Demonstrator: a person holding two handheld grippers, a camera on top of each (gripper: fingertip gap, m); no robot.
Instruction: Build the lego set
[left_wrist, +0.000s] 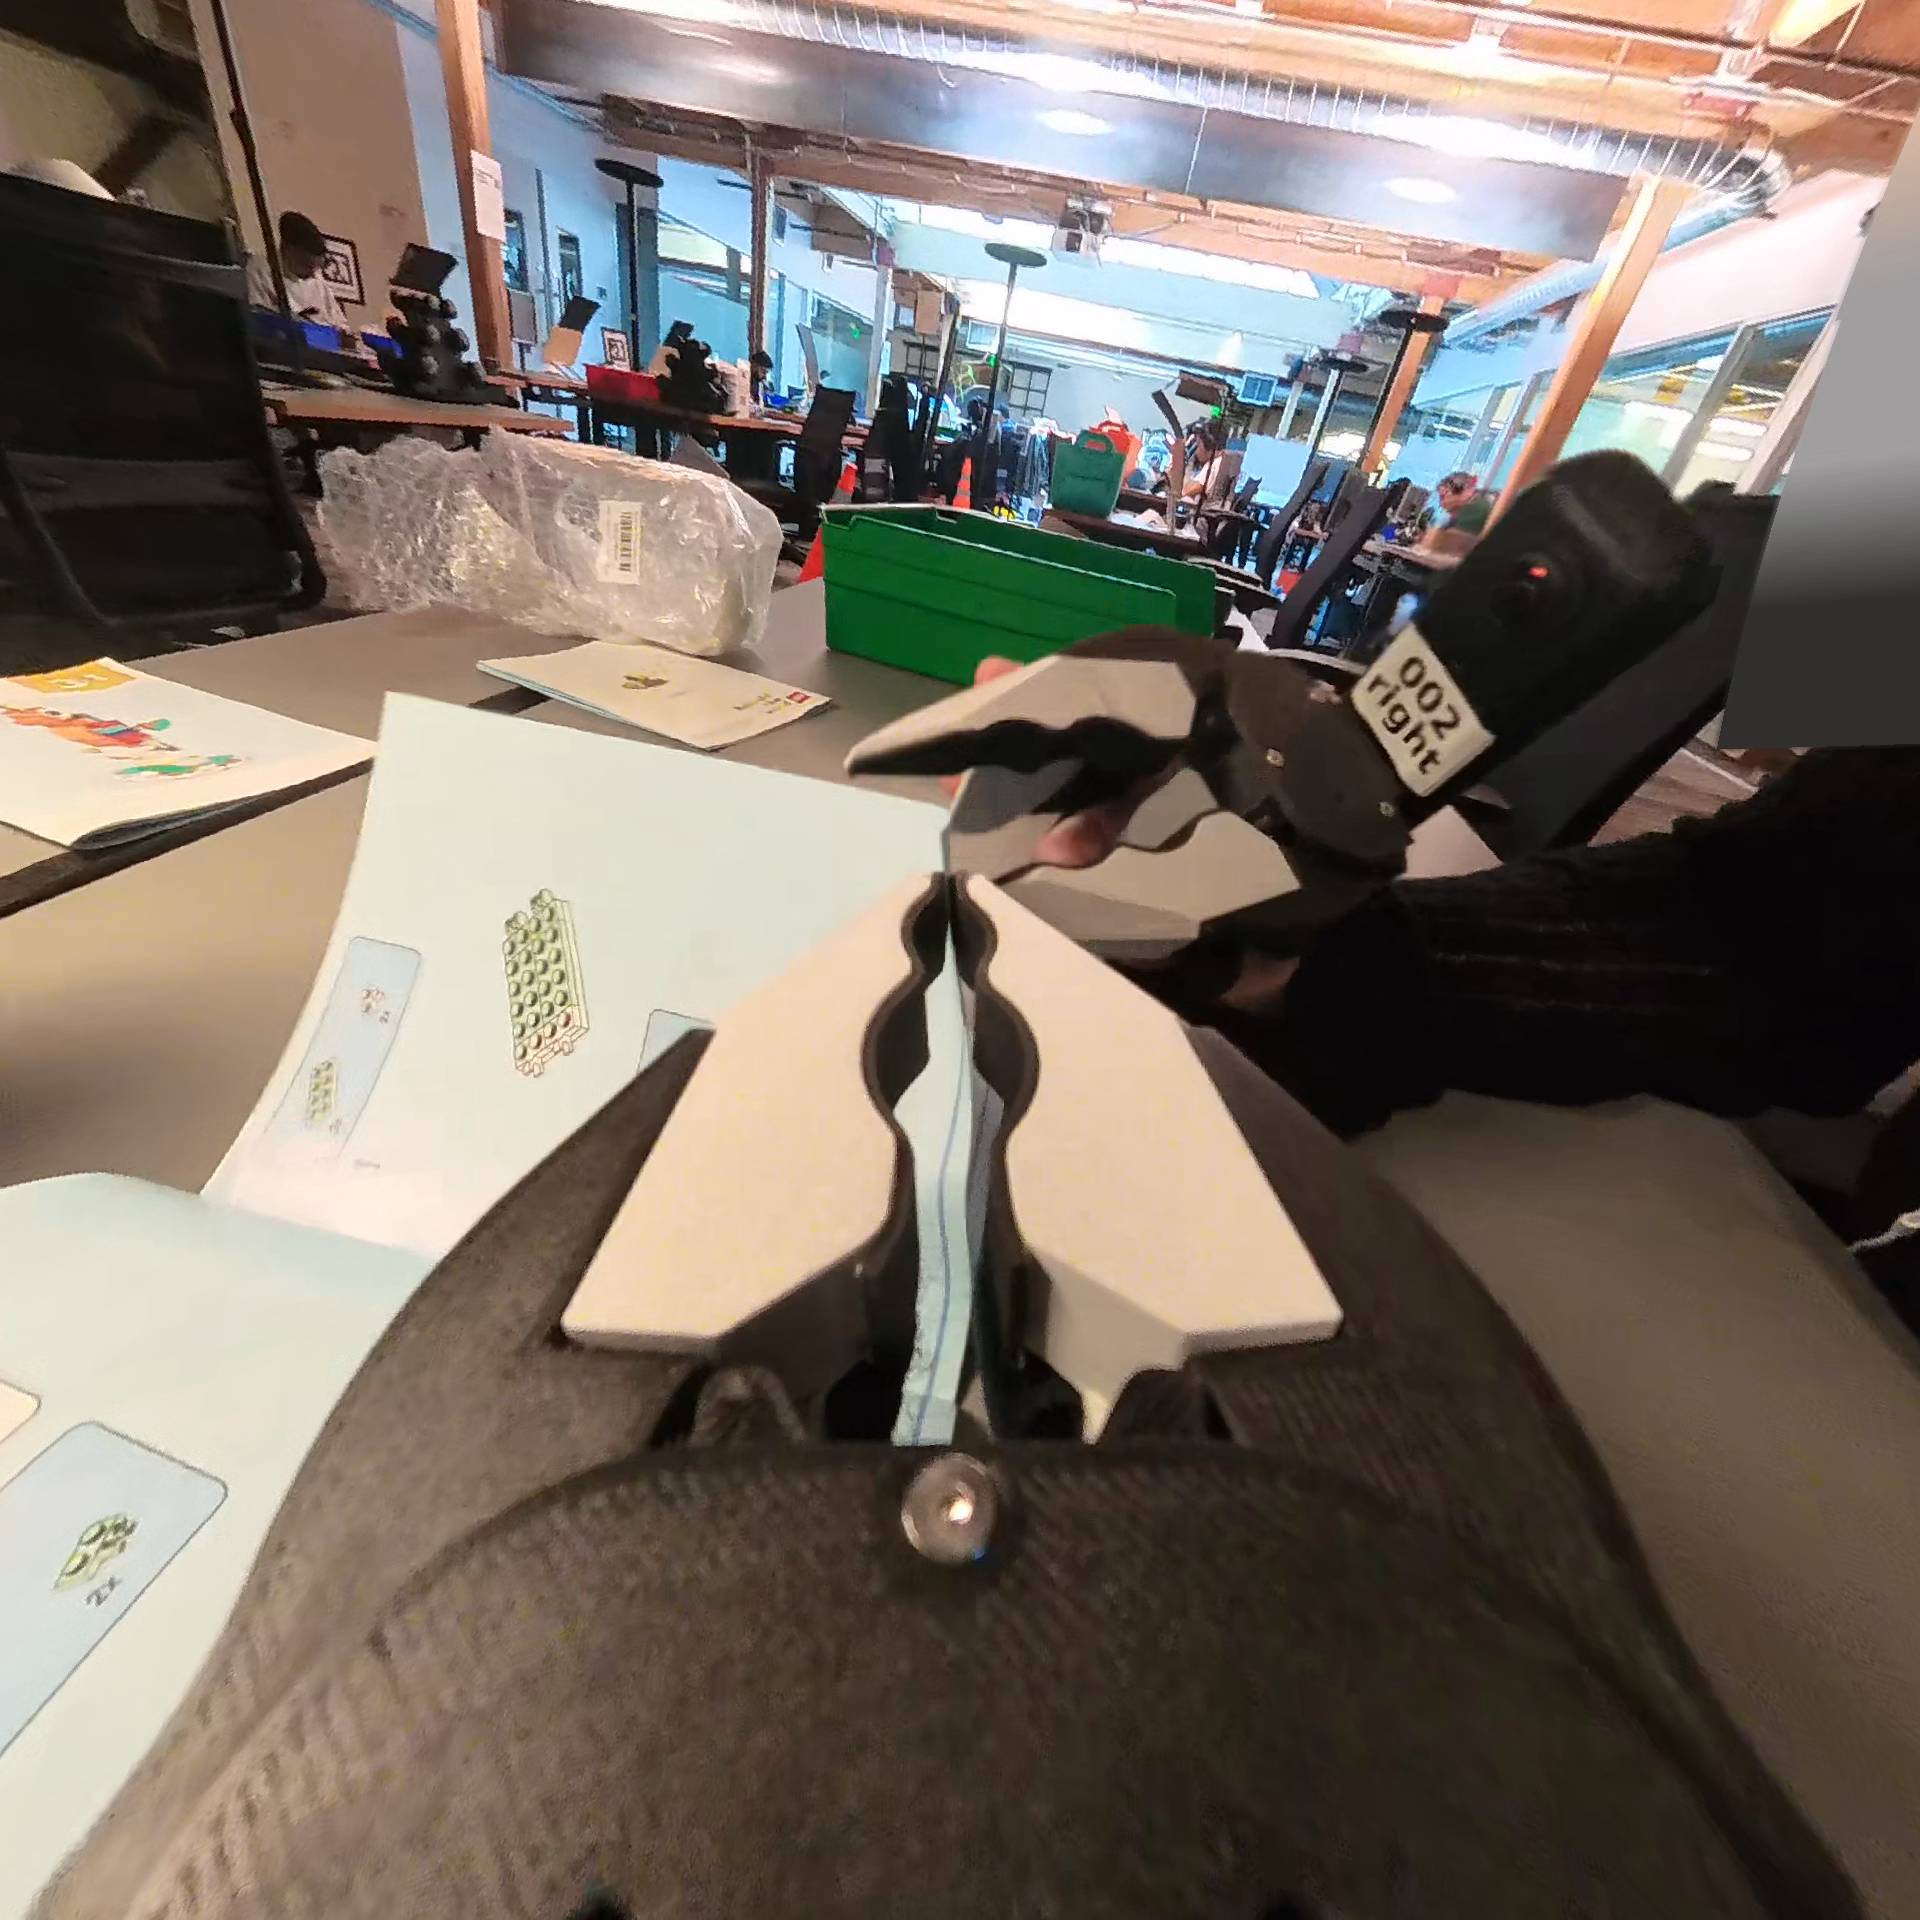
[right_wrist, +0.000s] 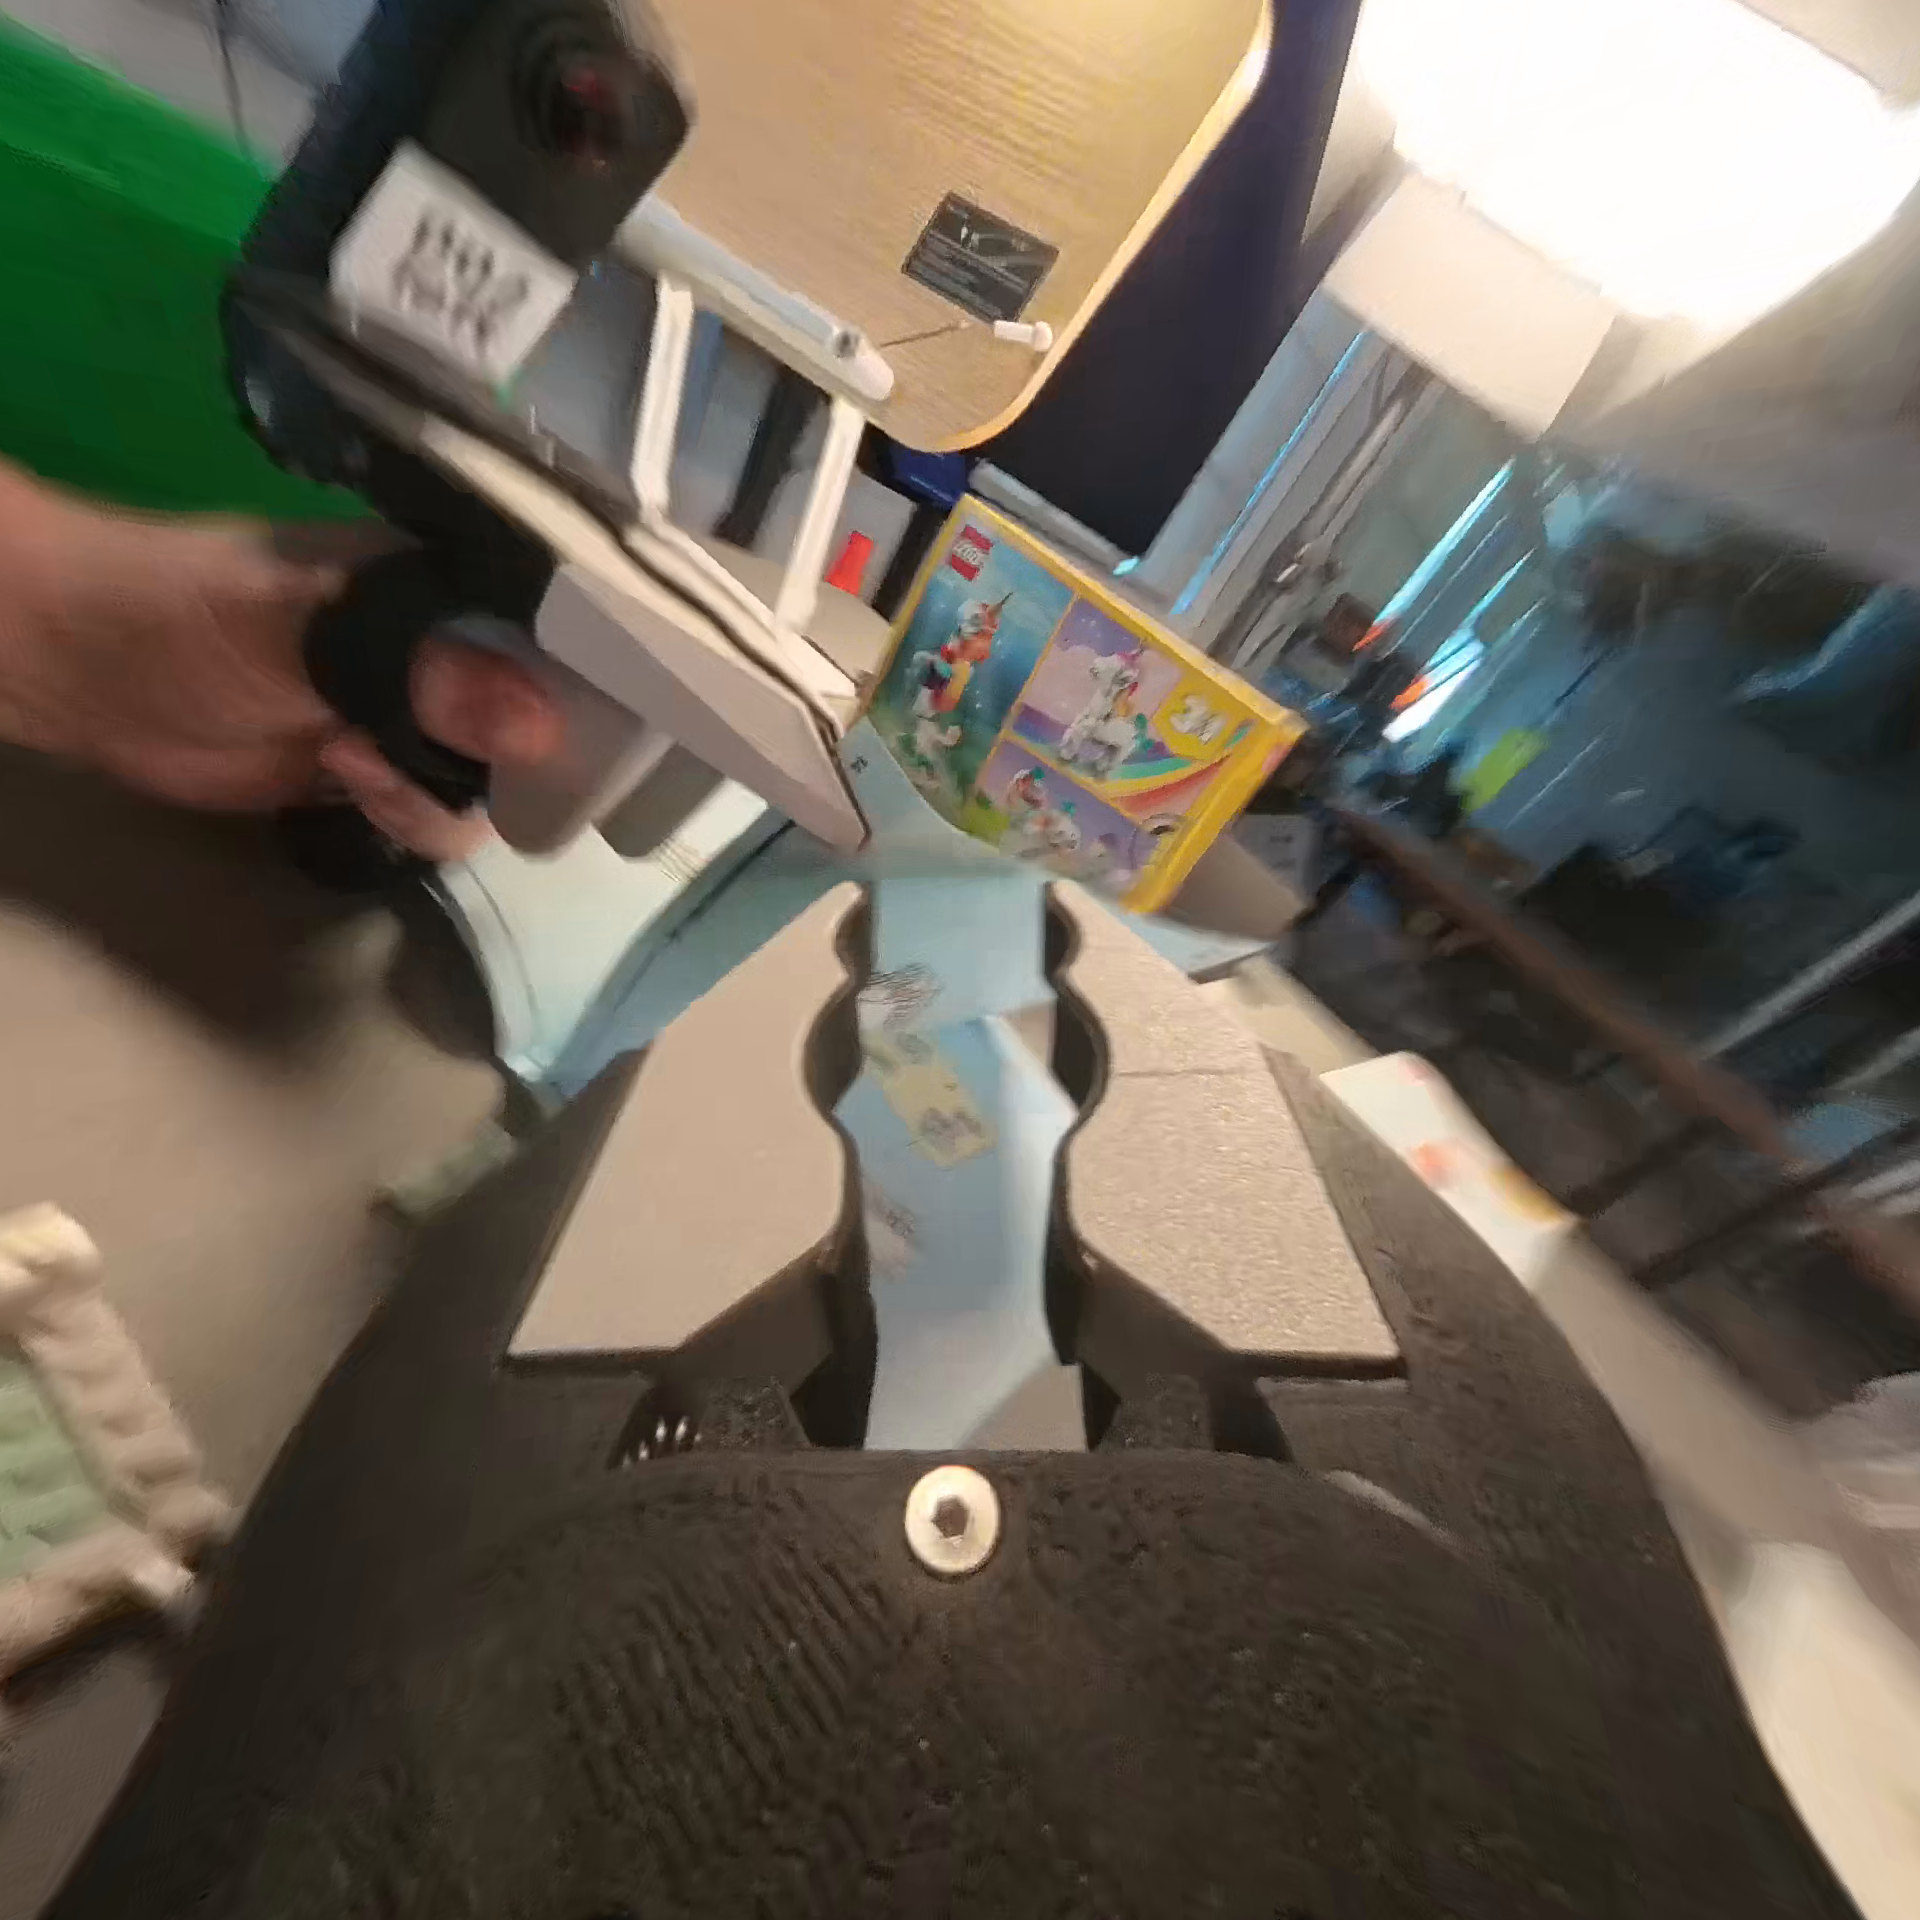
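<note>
The left tool (left_wrist: 951, 883) is clamped on a pale blue page (left_wrist: 623, 883) of an open instruction booklet, its 2 white fingers (left_wrist: 790, 1143) pressed together with the sheet's edge running up the narrow slit between them. The page curves up off the grey desk (left_wrist: 156, 1039) and shows printed drawings of a studded plate. The booklet's lower page (left_wrist: 156, 1403) lies flat at the near left.

The right tool (left_wrist: 935, 774) hangs just beyond and above the left one in the left wrist view, held by a hand in a black sleeve (left_wrist: 1558, 997). Seen from its own camera, the right tool (right_wrist: 956, 904) has its fingers (right_wrist: 1195, 1143) apart, with the lifted blue page showing in the gap between them; whether either finger touches the paper cannot be told. That view is blurred. In it the left tool (right_wrist: 831, 769) comes in from the upper left with its fingers closed on the page's top edge, a bare hand (right_wrist: 208, 665) around its handle.

The yellow lego box (right_wrist: 1081, 707) stands tilted in the frame just past both tools. A second booklet (left_wrist: 665, 691) and a third one (left_wrist: 135, 748) lie farther back and to the left on the desk. Behind them sit a bubble-wrapped bundle (left_wrist: 551, 540) and a green bin (left_wrist: 997, 592). A pale studded plate (right_wrist: 73, 1413) shows at the lower left edge of the right wrist view.
</note>
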